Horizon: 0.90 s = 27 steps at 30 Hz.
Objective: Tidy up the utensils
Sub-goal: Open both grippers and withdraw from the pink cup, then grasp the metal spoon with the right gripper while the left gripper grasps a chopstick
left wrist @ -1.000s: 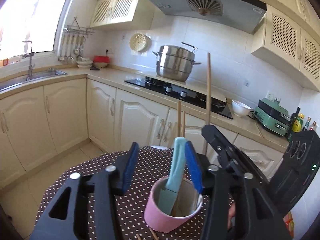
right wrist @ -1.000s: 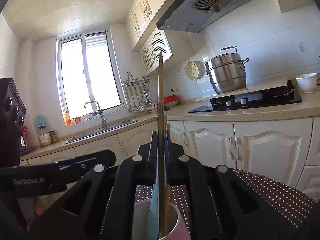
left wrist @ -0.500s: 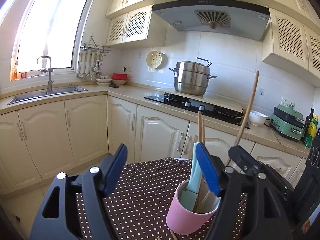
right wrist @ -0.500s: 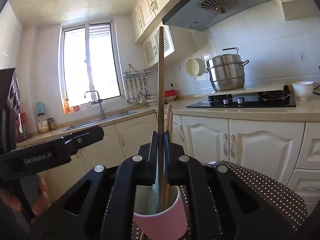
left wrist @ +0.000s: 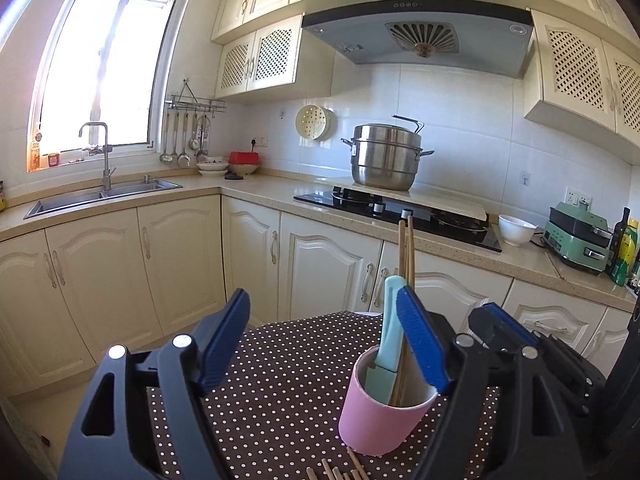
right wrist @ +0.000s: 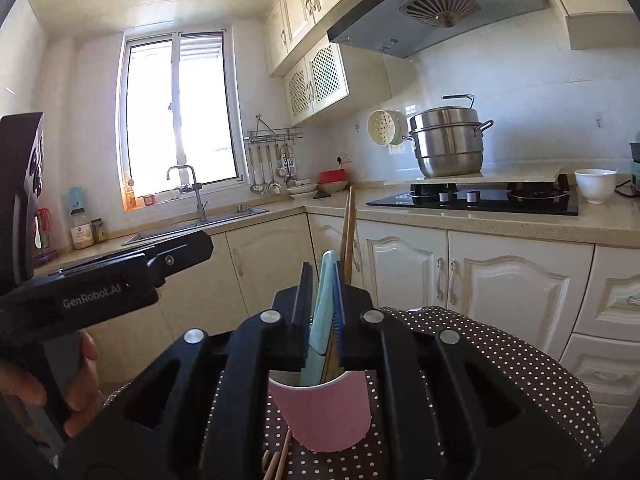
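**Long stick gone from the right claw; cup holds the utensils**

Half a second earlier the right claw (right wrist: 322, 312) pinched a long wooden stick standing above the pink cup (left wrist: 386, 400); that stick no longer rose above the cup, and only the shorter chopsticks (left wrist: 405, 256) and the pale teal utensil (left wrist: 388, 332) stood in it.

The left claw (left wrist: 324, 340) was spread wide, holding nothing, its right finger (left wrist: 420, 344) just in front of the cup's rim. The right claw's fingers were nearly pressed together with the teal handle (right wrist: 325, 304) showing in the narrow gap; whether they gripped it or merely framed it I could not tell.

The cup stood on the dotted worktop (left wrist: 288, 380). Loose chopstick ends (left wrist: 340, 470) lay just in front of the cup, cut off by the frame edge. The cup's inside was largely hidden.
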Tool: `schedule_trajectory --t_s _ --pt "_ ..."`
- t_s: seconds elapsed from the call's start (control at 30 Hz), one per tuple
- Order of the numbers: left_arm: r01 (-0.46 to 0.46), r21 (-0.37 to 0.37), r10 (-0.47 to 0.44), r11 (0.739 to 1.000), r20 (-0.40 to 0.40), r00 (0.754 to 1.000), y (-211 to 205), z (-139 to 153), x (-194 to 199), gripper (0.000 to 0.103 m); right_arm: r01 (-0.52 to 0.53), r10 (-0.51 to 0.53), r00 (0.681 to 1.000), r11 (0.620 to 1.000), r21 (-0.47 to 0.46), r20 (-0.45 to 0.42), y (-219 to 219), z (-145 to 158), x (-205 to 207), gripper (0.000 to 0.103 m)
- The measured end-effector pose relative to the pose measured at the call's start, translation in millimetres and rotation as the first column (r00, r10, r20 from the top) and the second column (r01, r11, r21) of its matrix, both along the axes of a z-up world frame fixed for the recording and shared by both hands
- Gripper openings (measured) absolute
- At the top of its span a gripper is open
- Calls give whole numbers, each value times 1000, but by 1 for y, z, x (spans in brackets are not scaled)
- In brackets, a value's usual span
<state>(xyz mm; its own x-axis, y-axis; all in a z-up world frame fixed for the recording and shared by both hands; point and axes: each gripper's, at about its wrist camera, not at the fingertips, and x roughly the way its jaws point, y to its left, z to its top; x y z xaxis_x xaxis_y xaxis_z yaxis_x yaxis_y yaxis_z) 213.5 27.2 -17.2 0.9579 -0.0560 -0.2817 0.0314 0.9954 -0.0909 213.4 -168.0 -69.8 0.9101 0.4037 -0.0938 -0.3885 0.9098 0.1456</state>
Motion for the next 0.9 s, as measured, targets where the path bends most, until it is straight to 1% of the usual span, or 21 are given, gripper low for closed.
schedule_trajectory --t_s 0.07,0.27,0.4,0.53,0.6,0.63,0.67,0.8,0.9 --pt "-2 6 2 1000 6 1000 -1 2 -6 75 5 -5 1000 1000 9 5 -2 3 -6 19" --pt "4 23 -4 1000 10 1000 -4 5 -28 78 25 -25 1000 1000 10 -8 -9 12 -22 20" --pt "13 31 -13 999 -10 1000 -9 4 -42 80 36 -36 999 999 -9 -27 -11 15 -33 29" --pt "18 52 -17 998 -33 999 -13 -2 -56 81 33 -36 997 998 -53 -64 -12 14 -45 30" --pt "22 55 -20 998 -48 999 -15 -6 -61 81 29 -35 996 997 -72 -85 -12 12 -48 33" --pt "29 54 -26 998 -60 998 -15 -8 -65 81 24 -32 995 997 -80 -98 -12 11 -50 36" --pt "32 54 -29 998 -69 997 -15 -10 -67 81 23 -32 994 996 -87 -109 -13 10 -52 44" --pt "52 58 -44 997 -139 989 -15 -21 -74 81 -6 -18 986 990 -141 -165 -10 4 -59 45" --pt "83 26 -74 996 -254 964 -11 -34 -71 81 -21 -28 971 979 -204 -237 -6 -3 -58 45"
